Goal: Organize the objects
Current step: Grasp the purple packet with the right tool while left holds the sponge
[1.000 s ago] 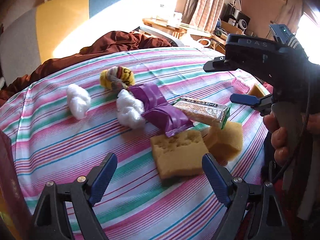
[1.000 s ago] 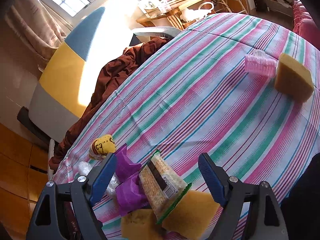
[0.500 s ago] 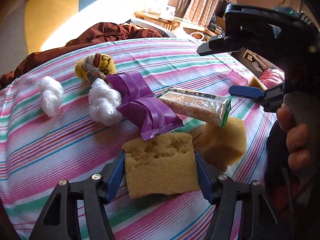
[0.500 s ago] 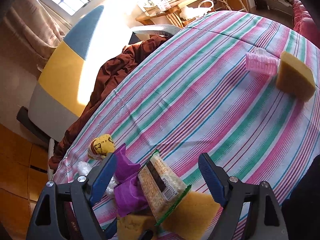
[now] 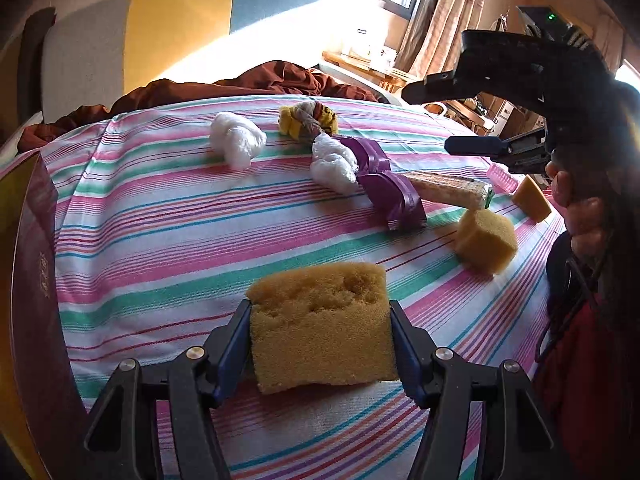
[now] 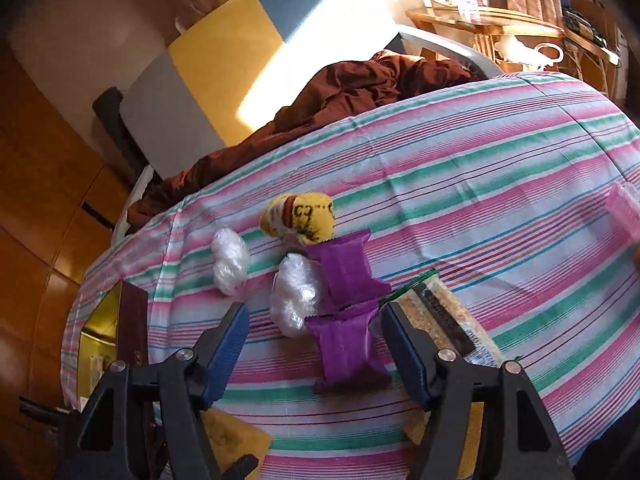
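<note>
Left tongs [image 5: 320,340] clamp yellow sponge [image 5: 320,320]; sock [image 6: 298,216] print possibly "C2".

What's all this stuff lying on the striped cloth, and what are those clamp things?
sponges: three, yellow; one between the left clamp's pads, two on the cloth at the right
plastic wads: two, white; far side of the cloth
sock ball: one, yellow, patterned; beside the wads
wrapper packets: two, purple; mid-cloth, one lying between the right clamp's fingers
snack bar: one, clear pack with a green edge; beside the purple packets
comb-like piece: one, pink; far right
box: one, maroon and gold; left edge
striped cloth: one, pink, green and white
left gripper: closed on a sponge
right gripper: jaws just narrowed, pads not touching the packet
</note>
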`<state>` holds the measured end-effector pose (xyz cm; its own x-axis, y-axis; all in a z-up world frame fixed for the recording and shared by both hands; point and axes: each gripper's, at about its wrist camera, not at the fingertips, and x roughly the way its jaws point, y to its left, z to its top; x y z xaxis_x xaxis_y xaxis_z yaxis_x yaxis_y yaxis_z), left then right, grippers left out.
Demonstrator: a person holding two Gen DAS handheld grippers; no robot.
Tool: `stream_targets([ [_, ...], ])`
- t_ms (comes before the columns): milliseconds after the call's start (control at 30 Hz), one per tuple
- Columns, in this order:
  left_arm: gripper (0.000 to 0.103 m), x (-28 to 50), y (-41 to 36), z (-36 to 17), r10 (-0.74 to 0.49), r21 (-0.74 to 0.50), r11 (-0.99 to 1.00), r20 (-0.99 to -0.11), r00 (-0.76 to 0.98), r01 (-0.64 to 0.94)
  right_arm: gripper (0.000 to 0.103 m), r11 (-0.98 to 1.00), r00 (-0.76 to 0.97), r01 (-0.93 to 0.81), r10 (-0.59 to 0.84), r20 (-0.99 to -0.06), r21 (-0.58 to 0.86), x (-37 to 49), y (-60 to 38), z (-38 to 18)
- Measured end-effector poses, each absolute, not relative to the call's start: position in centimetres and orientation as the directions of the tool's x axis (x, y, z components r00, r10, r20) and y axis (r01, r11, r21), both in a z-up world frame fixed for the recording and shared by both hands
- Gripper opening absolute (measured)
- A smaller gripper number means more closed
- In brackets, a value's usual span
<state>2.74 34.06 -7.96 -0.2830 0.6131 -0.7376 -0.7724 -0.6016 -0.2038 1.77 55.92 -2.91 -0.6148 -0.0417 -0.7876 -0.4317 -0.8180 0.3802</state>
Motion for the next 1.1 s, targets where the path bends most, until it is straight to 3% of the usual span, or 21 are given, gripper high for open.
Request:
stream_targets([
  [133,0.066,3.2,34.5,-8.3,0.62,-0.175,-0.596,-0.721,-0.31,-0.784,0.065,-0.858,-0.504,-0.429,-0.03,-0.863,0.281,0.5,54.5,-4.8],
  [500,0.068,3.2,34.1,-8.6,0.64,-0.187,-0.592,-0.7,-0.317,-0.784,0.065,-0.892,-0.366,-0.431,0.035,-0.93,0.136,-0.6,54.1,-7.5],
  [533,0.068,3.2,34.1,-8.6,0.642,-0.188,-0.592,-0.698,-0.317,-0.784,0.063,-0.897,-0.356,-0.426,0.045,-0.933,0.119,-0.7,54.0,-7.7],
  [633,0.069,3.2,34.1,-8.6,0.645,-0.191,-0.591,-0.696,-0.317,-0.784,0.038,-0.911,-0.328,-0.407,0.075,-0.942,0.07,-0.9,53.7,-8.1],
  [1100,0.063,3.8,33.1,-8.1,0.62,-0.173,-0.608,-0.713,-0.328,-0.775,0.036,-0.975,-0.345,-0.181,-0.058,-0.937,0.126,-0.6,49.7,-7.7],
])
